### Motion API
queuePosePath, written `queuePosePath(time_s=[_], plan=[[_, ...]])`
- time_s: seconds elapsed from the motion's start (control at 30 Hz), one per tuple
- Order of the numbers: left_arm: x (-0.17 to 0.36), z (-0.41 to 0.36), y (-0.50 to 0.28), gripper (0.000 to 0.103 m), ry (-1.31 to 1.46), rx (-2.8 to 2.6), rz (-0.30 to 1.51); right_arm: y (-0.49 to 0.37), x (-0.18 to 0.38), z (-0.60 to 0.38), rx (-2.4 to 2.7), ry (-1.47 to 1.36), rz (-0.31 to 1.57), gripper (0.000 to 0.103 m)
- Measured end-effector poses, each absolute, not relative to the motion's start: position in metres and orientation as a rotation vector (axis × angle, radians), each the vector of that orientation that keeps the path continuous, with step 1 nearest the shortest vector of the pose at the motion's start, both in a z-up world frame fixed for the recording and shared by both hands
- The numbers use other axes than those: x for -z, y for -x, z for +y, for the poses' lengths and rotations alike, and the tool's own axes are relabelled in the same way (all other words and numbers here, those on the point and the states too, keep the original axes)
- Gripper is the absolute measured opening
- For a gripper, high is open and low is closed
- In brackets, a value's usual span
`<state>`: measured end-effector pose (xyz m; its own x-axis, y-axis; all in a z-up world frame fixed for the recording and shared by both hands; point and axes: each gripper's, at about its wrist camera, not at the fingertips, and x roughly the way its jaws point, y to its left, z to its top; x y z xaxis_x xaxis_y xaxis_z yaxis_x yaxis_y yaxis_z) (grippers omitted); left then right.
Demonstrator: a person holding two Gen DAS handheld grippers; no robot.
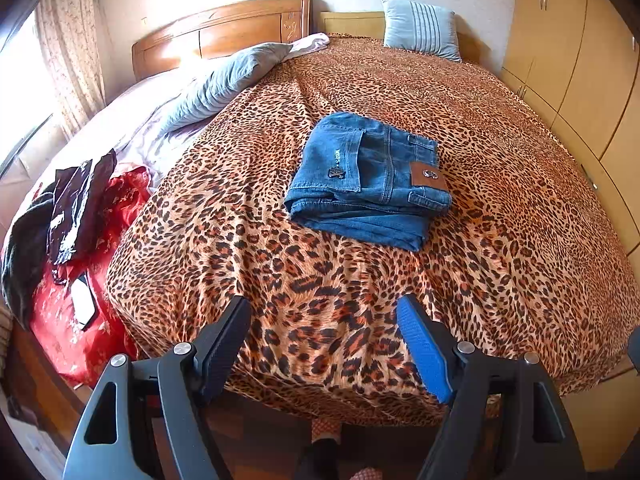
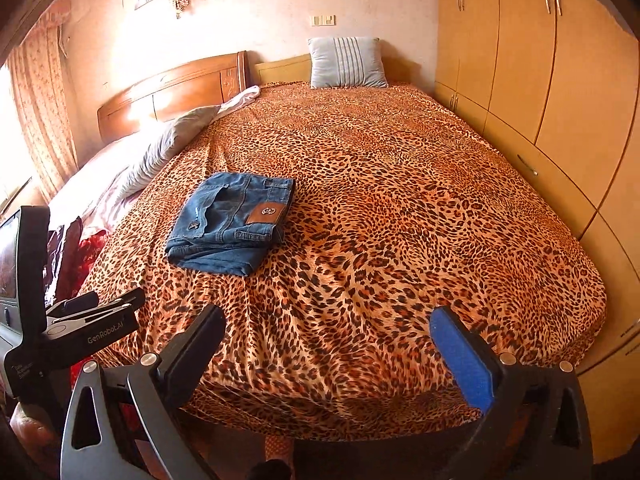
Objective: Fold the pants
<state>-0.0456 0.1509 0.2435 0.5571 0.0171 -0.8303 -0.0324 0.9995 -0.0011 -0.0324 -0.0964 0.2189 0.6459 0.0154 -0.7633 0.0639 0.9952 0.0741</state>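
**Jeans folded, both grippers clear**

Clutter sits at the far left of the bed: a red cloth [image 1: 80, 320] with dark garments [image 1: 76, 208] heaped on it, and a grey pillow [image 1: 224, 80] further back along the wooden headboard [image 1: 224, 32]. Moving right, the leopard-print bedspread [image 1: 500, 200] covers most of the mattress, and the pants [image 1: 366, 180] lie on it near the middle as a compact blue denim bundle, several layers stacked, back pocket and leather waistband patch facing up. From the right wrist view the same pants [image 2: 232, 224] look squared off, edges fairly well aligned. I judge the folding essentially done; at most a small tidy of the lower layer that sticks out at the near edge is left.

The left gripper [image 1: 324, 320] hovers over the foot of the bed, well apart from the pants, jaws spread wide and holding nothing. The right gripper [image 2: 326, 328] does likewise further right, fingers parted and empty, pointed up the bed. A striped cushion [image 2: 346, 62] leans at the head, and wardrobe doors [image 2: 540, 60] line the right wall.
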Motion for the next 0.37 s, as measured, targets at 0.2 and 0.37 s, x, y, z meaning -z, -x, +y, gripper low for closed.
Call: queuePosePath(time_s=[0.2,0.37], plan=[[-0.249,0.154,0.048,0.077,0.015,0.005,0.987,0.041,-0.216,-0.1,0.032,-0.127,0.886,0.103],[-0.255,0.157,0.049,0.08,0.036,0.005,0.989,0.048,-0.216,-0.103,0.044,-0.142,0.886,0.103]])
